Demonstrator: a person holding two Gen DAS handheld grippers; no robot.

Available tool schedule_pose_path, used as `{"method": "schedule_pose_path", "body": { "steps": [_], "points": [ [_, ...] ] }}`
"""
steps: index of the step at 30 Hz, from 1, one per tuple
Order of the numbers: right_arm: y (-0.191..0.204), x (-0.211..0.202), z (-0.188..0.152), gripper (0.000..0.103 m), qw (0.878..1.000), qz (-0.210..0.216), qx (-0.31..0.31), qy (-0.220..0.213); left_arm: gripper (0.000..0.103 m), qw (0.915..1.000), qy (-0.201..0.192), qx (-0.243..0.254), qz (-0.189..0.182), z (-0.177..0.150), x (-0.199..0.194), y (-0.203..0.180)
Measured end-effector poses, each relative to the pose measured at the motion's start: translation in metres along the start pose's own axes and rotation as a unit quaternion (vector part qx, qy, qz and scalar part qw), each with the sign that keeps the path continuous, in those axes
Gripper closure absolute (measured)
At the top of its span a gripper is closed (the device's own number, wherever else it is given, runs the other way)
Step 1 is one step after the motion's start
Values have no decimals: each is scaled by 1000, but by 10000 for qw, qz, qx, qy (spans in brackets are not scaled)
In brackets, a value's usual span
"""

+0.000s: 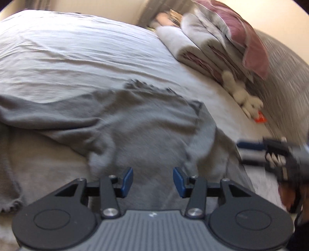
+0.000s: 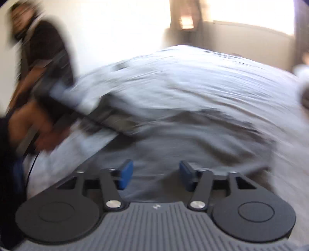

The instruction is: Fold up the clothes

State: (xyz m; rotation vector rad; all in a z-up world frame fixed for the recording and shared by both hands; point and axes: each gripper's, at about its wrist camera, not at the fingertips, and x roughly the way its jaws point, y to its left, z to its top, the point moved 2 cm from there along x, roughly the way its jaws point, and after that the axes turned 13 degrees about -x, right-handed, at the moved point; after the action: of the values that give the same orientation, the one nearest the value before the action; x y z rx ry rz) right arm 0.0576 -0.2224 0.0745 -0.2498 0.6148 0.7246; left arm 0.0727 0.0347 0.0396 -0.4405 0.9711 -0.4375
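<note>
Bed (image 1: pixel 67 48) with pale sheet carries a rumpled grey garment (image 1: pixel 135 123) spread flat, likely for folding; left gripper (image 1: pixel 153 182) and right gripper (image 2: pixel 156 177) hover over it, both gaping, holding nothing.

Daylight blows out the window (image 2: pixel 251 11); right view heavily motion-blurred, left softer, fisheye bending both edges

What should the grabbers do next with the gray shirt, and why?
Probably lower the left gripper and pinch the gray shirt just ahead. Both it and the right gripper are open and empty, and the shirt lies rumpled and unfolded on the bed.
</note>
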Motion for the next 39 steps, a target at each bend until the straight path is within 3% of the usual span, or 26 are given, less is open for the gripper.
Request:
{"method": "schedule_pose_path", "body": {
  "steps": [3, 6, 10, 11, 13, 14, 15, 17, 18, 20, 24, 28, 30, 32, 33, 34, 35, 36, 39],
  "points": [
    [-53, -18, -17, 43, 9928, -272, 1166, -51, 56, 9995, 174, 164, -218, -7, 3, -8],
    [-76, -31, -29, 43, 9861, -313, 1633, -27, 56, 9988, 258, 248, -346, -12, 5, -12],
    [-97, -22, -52, 43, 9662, -281, 2545, 292, 57, 9955, 484, 805, -76, -26, 17, -25],
    [-100, -20, -57, 43, 9613, -319, 2715, 333, 59, 9939, 524, 971, 55, -31, 20, -29],
    [-106, -17, -64, 43, 9522, -414, 2999, 394, 79, 9893, 583, 1300, 314, -40, 26, -36],
    [-109, -17, -65, 47, 9506, -496, 3038, 387, 93, 9868, 547, 1460, 429, -44, 27, -38],
    [-111, -17, -67, 51, 9490, -578, 3077, 381, 98, 9847, 514, 1583, 519, -47, 28, -40],
    [-117, -16, -69, 72, 9448, -749, 3170, 349, 100, 9863, 473, 1499, 498, -45, 25, -37],
    [-120, -15, -70, 76, 9420, -841, 3233, 306, 101, 9879, 444, 1412, 465, -43, 21, -35],
    [-126, -14, -75, 98, 9352, -1039, 3375, 272, 101, 9916, 327, 1194, 368, -38, 10, -32],
    [-133, -25, -80, 99, 9235, -1282, 3613, 110, 101, 9975, 98, 691, 92, -28, -17, -22],
    [-137, -31, -79, 101, 9301, -1555, 3324, 170, 101, 9984, 16, 367, 441, -22, -20, -1],
    [-138, -34, -79, 100, 9327, -1691, 3178, 200, 101, 9976, 243, 348, 538, -24, -9, 6],
    [-139, -36, -77, 90, 9378, -1689, 3027, 179, 101, 9981, 278, 215, 508, -23, -5, 9],
    [-138, -36, -73, 89, 9438, -1465, 2963, 74, 100, 9985, 258, 189, 453, -22, -5, 9],
    [-135, -36, -69, 79, 9480, -1319, 2896, -17, 100, 9986, 254, 187, 422, -21, -5, 9],
    [-130, -33, -66, 58, 9534, -1263, 2742, -13, 99, 9987, 245, 189, 408, -20, -4, 9],
    [-125, -27, -64, 54, 9595, -1265, 2515, 99, 99, 9986, 222, 203, 444, -19, -3, 9],
    [-109, -10, -58, 53, 9740, -1266, 1828, 432, 99, 9987, 194, 169, 445, -19, -2, 9]
  ]
}}
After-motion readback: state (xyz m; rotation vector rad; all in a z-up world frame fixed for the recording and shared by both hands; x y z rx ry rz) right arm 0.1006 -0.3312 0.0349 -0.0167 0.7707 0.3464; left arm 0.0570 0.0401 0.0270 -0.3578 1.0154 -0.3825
